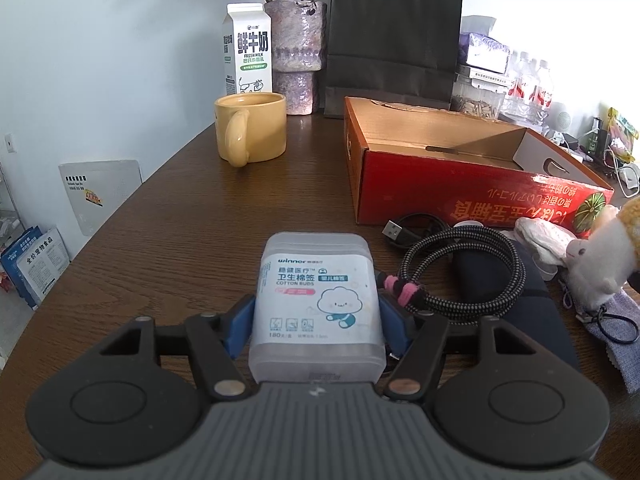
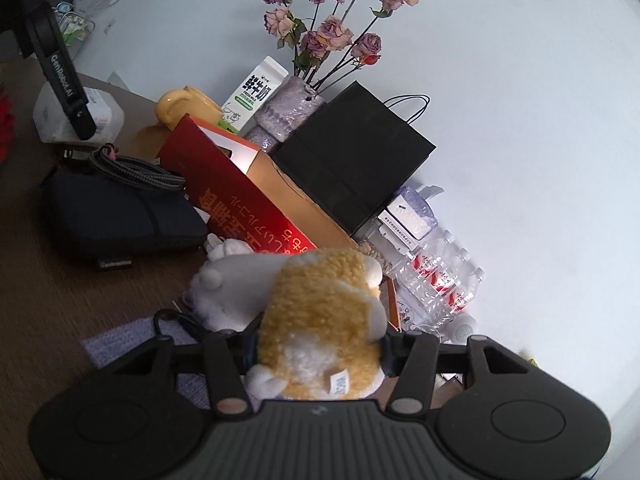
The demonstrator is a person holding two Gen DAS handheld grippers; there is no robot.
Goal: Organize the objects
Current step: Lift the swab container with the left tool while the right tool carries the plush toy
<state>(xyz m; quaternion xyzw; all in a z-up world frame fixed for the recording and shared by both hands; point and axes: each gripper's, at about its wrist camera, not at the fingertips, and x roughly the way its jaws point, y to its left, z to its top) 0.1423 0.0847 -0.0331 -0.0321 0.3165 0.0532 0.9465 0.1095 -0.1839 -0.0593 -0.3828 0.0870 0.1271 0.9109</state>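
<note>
My left gripper [image 1: 316, 312] is shut on a clear plastic box of cotton buds [image 1: 316, 300] with a white label, held low over the brown table [image 1: 172, 224]. My right gripper [image 2: 318, 346] is shut on a yellow and white plush toy [image 2: 320, 312], lifted in front of the red cardboard box [image 2: 240, 200]. The same box [image 1: 448, 160] lies open and empty to the right in the left wrist view, and the plush toy [image 1: 600, 256] shows at the right edge. The left gripper and its cotton bud box [image 2: 76, 114] appear at the upper left of the right wrist view.
A yellow mug [image 1: 250, 132], milk carton [image 1: 248, 50], vase of dried roses [image 1: 298, 56] and black paper bag [image 1: 394, 36] stand at the back. A coiled braided cable [image 1: 464, 272] rests on a dark pouch [image 1: 520, 300]. Water bottles [image 2: 440, 280] stand by the wall.
</note>
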